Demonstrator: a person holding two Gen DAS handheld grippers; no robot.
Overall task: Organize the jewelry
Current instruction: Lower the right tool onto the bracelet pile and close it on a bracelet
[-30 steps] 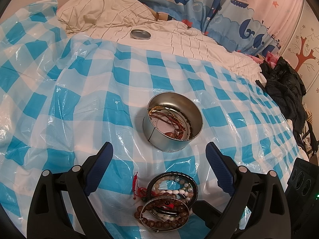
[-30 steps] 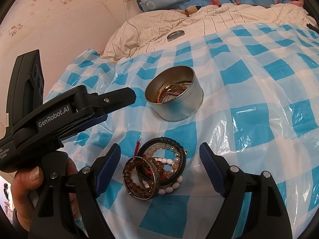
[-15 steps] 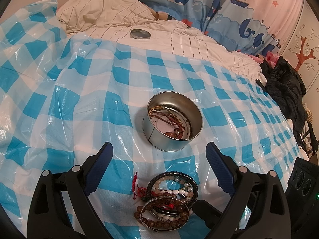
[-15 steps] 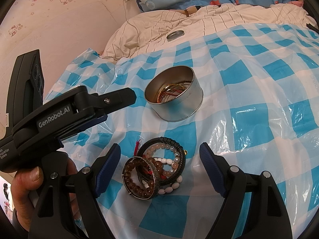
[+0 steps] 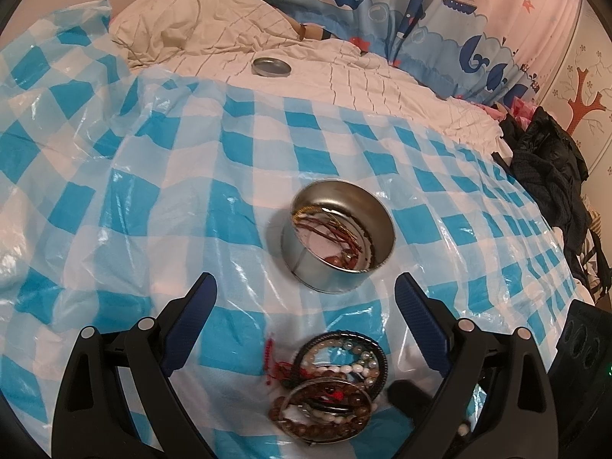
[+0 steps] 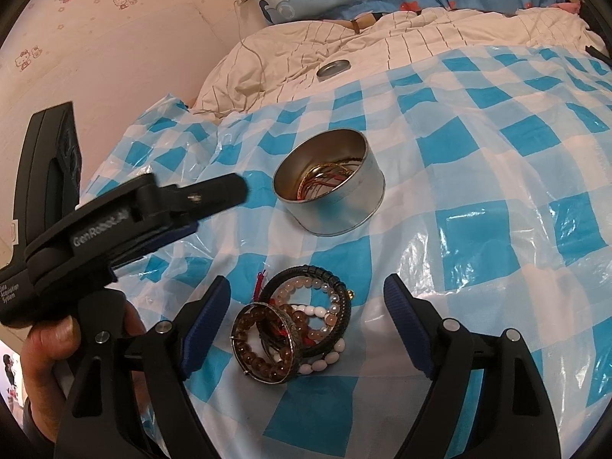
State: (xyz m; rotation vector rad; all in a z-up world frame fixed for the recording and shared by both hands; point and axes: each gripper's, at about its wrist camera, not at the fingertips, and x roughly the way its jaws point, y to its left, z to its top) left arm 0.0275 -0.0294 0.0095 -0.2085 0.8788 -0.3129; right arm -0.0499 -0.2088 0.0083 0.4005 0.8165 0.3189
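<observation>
A round metal tin (image 5: 336, 233) stands on the blue-checked plastic sheet (image 5: 172, 176) with red and gold cords inside; it also shows in the right wrist view (image 6: 331, 183). A pile of beaded bracelets (image 5: 332, 382) lies just in front of it, also in the right wrist view (image 6: 298, 325). My left gripper (image 5: 306, 317) is open and empty, above and behind the pile. My right gripper (image 6: 308, 317) is open and empty, its fingers either side of the pile. The left gripper's body (image 6: 114, 229) shows at the left of the right wrist view.
The tin's lid (image 5: 271, 66) lies on the cream quilt (image 5: 344, 61) at the back. Whale-print bedding (image 5: 382, 11) lies behind. Dark clothes (image 5: 547, 168) are heaped at the right edge. A wall (image 6: 114, 38) runs along the left.
The left gripper has shifted slightly and is blurred in the right wrist view. The tin and bracelets have not moved.
</observation>
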